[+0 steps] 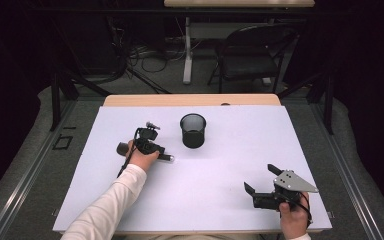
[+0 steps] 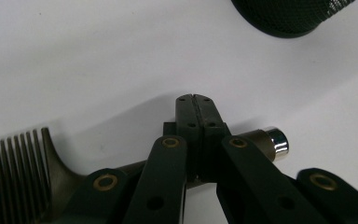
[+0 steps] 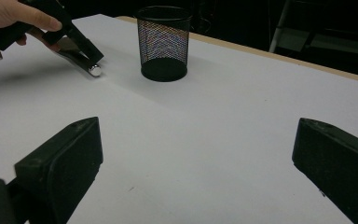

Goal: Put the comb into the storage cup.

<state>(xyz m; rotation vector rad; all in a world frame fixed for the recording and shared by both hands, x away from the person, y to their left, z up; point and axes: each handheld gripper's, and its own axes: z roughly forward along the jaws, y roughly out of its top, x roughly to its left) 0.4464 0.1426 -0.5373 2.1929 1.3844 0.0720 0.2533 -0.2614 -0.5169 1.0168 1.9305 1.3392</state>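
A dark comb (image 2: 16, 163) with a silver-capped handle lies on the white table, left of a black mesh cup (image 1: 193, 131). My left gripper (image 1: 161, 152) points down at the comb's handle. Its jaws are closed against each other, and the handle (image 2: 261, 138) runs crosswise beneath the left gripper (image 2: 193, 100), not between the pads. Whether the tips touch it I cannot tell. From the right gripper view, the left gripper (image 3: 91, 53) sits just above the comb's silver cap (image 3: 94, 70), left of the cup (image 3: 163, 42). My right gripper (image 1: 261, 179) rests near the front right, jaws wide apart and empty (image 3: 196, 163).
The white table top (image 1: 230, 160) has a wooden strip along its far edge (image 1: 190, 100). Beyond it stand a dark chair (image 1: 250, 55) and a table leg among floor cables. The cup's mesh wall (image 2: 284, 16) lies close ahead of the left gripper.
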